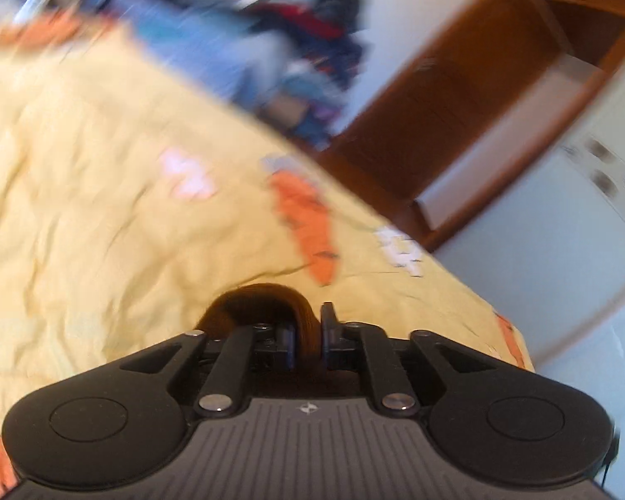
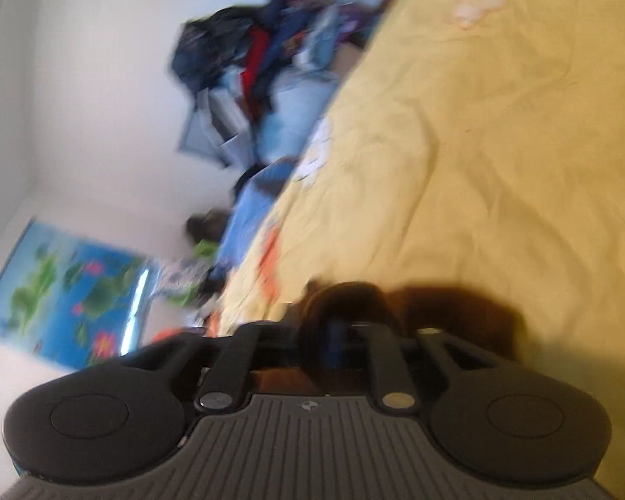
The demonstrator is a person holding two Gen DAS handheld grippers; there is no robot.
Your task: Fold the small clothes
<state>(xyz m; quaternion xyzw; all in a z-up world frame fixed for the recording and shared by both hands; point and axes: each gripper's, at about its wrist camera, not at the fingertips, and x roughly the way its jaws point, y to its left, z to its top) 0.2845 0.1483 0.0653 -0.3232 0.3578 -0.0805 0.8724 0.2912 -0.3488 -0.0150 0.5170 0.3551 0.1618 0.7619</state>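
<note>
Over the crumpled yellow bedsheet with orange carrot prints [image 1: 104,208], both the left gripper [image 1: 308,333] and the right gripper [image 2: 346,329] are clenched on a small brown cloth garment [image 1: 258,300], held between them above the bed.

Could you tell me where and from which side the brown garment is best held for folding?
Judging by the frames, at its edges, one in each claw. The left claw already pinches a bunched fold of the brown garment from above the yellow bedsheet; the right claw seems shut on another part. Holding it at two separate points should let the limp cloth hang flat.
</note>
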